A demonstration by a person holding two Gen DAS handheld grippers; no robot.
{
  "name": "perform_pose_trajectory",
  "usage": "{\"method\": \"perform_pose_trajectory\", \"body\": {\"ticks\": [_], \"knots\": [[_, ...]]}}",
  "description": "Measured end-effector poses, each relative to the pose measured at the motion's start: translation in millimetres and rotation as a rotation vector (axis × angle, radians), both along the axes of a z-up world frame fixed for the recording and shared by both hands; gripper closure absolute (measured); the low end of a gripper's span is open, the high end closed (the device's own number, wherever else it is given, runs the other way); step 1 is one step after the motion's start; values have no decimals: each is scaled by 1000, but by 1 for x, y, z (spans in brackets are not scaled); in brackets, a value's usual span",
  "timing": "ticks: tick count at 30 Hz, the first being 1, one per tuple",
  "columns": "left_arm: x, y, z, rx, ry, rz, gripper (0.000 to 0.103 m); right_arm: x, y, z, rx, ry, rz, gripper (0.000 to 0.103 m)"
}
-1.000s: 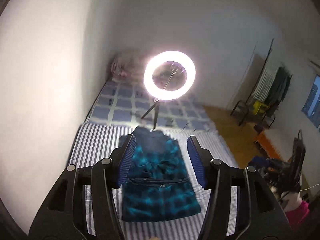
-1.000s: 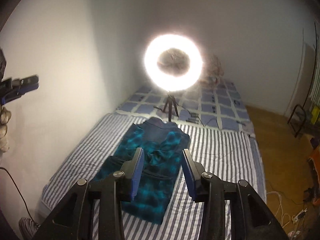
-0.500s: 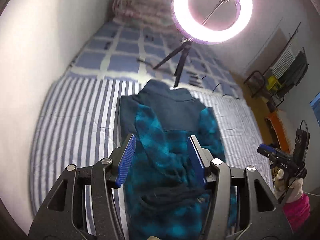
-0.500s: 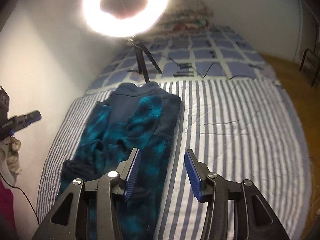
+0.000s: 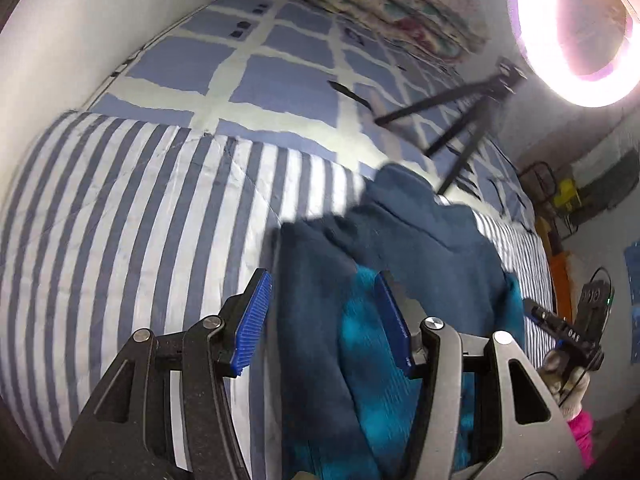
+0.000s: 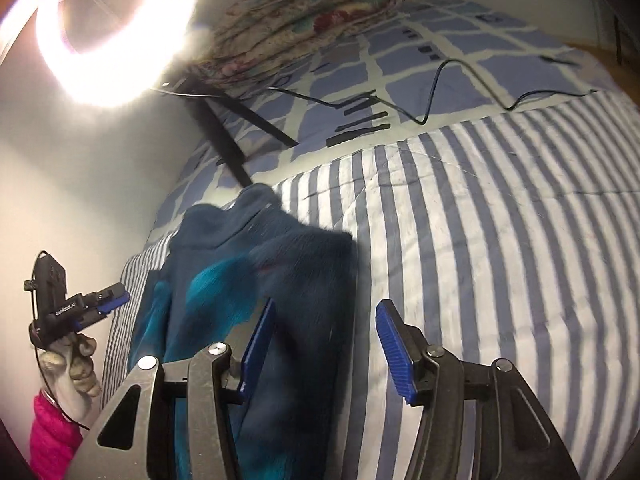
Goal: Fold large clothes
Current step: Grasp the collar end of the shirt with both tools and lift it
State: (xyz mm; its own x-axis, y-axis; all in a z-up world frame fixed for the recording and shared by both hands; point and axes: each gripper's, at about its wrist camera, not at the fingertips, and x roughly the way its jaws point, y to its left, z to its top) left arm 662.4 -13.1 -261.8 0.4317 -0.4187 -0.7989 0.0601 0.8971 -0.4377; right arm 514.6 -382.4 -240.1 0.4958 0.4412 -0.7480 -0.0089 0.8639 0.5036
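A dark blue and teal plaid fleece garment (image 5: 400, 280) lies partly folded on the striped quilt (image 5: 120, 220); it also shows in the right wrist view (image 6: 280, 272). My left gripper (image 5: 324, 320) is open, low over the garment's left shoulder edge, holding nothing. My right gripper (image 6: 324, 344) is open over the garment's right edge, one finger over the fleece and one over the quilt (image 6: 500, 240). The right gripper also shows at the left wrist view's right edge (image 5: 560, 328), and the left gripper at the right wrist view's left edge (image 6: 80, 304).
A lit ring light (image 5: 580, 32) on a black tripod (image 5: 464, 120) stands on the checked bedspread (image 5: 260, 80) just beyond the collar. A cable (image 6: 440, 92) lies on the bedspread. A folded floral blanket (image 6: 304, 12) sits at the far end. A white wall (image 5: 80, 20) borders the left side.
Both grippers have dropped and moved forward toward the garment's shoulders, left at the left edge, right at the right edge. Both stay open. The garment has not moved.
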Motion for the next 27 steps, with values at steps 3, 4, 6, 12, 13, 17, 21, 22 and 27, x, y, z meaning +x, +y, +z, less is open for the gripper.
{"method": "perform_pose_trajectory", "body": {"ticks": [3, 4, 6, 12, 13, 17, 21, 22, 27], "knots": [[18, -12, -5, 4, -26, -27, 48, 19, 5, -6, -10, -18, 24, 48], [21, -16, -5, 9, -33, -37, 48, 25, 7, -8, -17, -22, 31, 48], [31, -30, -7, 19, -39, -69, 48, 37, 9, -12, -7, -25, 48, 48], [51, -73, -24, 121, -29, -161, 48, 54, 27, -21, -32, -40, 104, 54], [51, -79, -28, 143, -33, -167, 48, 55, 31, -22, -56, -45, 117, 61], [46, -93, -33, 222, -85, -166, 73, 54, 44, -20, -133, -69, 155, 85], [41, -94, -28, 258, -121, -147, 96, 49, 54, -11, -201, -101, 174, 91], [38, -92, -24, 249, -133, -140, 101, 47, 58, -7, -224, -112, 176, 92], [23, -86, 3, 226, -194, -126, 102, 36, 65, 21, -266, -166, 161, 93]]}}
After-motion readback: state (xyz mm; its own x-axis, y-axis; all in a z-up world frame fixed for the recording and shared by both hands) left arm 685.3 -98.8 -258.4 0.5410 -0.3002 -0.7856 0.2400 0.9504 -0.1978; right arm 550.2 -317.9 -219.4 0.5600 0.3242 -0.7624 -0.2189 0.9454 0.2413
